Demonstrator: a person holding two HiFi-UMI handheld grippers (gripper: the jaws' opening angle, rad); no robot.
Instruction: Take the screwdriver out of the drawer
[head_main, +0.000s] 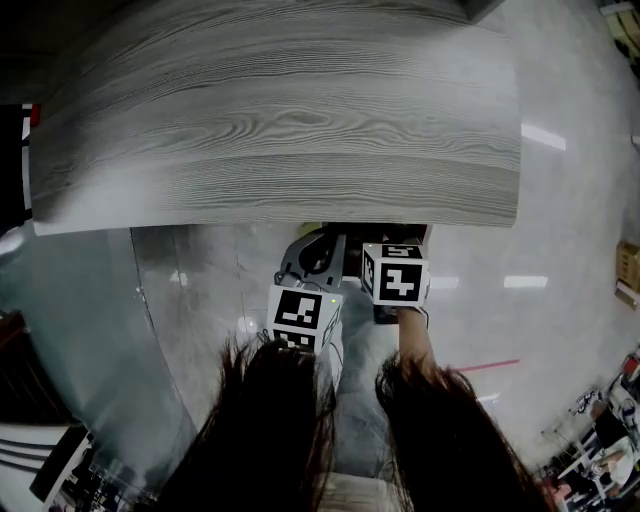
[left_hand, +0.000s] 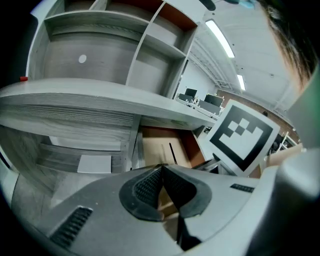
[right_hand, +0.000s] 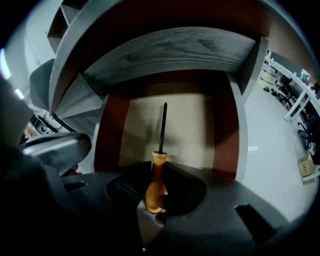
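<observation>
The drawer (right_hand: 107, 135) under the desk stands pulled open, with brown side walls and a pale bottom. A screwdriver (right_hand: 159, 170) with an orange handle and a black shaft points into it. My right gripper (right_hand: 157, 186) is shut on the orange handle. My left gripper (left_hand: 161, 169) hangs to the left of the drawer, its jaws shut with nothing between them. From the left gripper view only the screwdriver's black shaft (left_hand: 171, 152) shows in the drawer (left_hand: 155, 147). In the head view both marker cubes (head_main: 303, 318) (head_main: 397, 272) sit just below the desk's front edge.
The grey wood-grain desk top (head_main: 280, 120) overhangs the drawer. Open shelf compartments (left_hand: 100, 55) rise behind the desk. A white sheet (left_hand: 95, 164) lies on a lower shelf left of the drawer. Polished floor (head_main: 500, 300) spreads to the right. The person's dark hair (head_main: 440, 440) fills the bottom of the head view.
</observation>
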